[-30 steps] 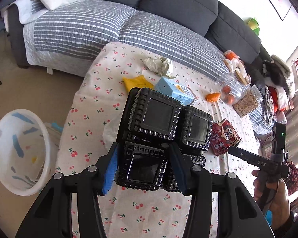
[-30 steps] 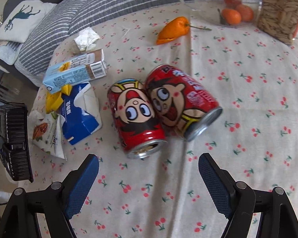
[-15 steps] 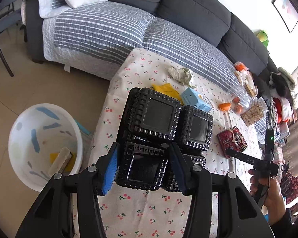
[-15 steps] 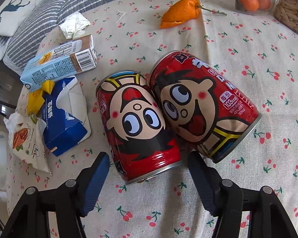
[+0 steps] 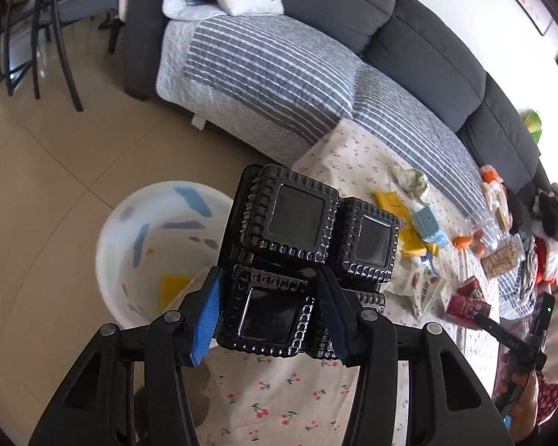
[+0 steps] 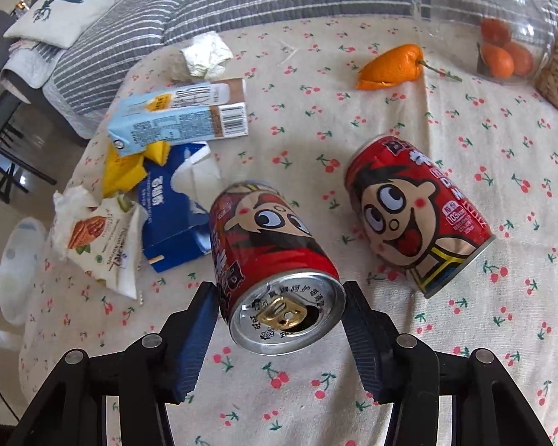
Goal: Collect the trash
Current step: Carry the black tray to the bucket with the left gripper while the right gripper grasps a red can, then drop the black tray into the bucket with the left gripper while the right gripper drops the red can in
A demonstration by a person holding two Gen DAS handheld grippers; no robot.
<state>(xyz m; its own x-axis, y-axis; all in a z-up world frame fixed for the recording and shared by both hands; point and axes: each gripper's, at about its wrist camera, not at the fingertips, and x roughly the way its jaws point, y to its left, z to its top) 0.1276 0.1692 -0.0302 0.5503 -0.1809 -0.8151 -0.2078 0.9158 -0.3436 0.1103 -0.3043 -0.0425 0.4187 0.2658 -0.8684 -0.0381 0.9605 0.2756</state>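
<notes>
Floor and a white bin [image 5: 130,245] show only in the left wrist view, where the left hand-held gripper [image 5: 269,312] is clamped on a ribbed black plastic tray [image 5: 297,245] beside that bin. Right hand-held gripper [image 6: 281,330], jaws closing, pinches a shiny red can [image 6: 268,256] above the cherry-print tabletop [image 6: 465,334]; a second can [image 6: 416,215] lies beside it.

Tray [image 5: 290,245] hides bin [image 5: 145,238] right rim, table [image 5: 279,401] middle. Jar [image 6: 483,26] top cut off. Hand [image 5: 520,409] cropped at edge.
</notes>
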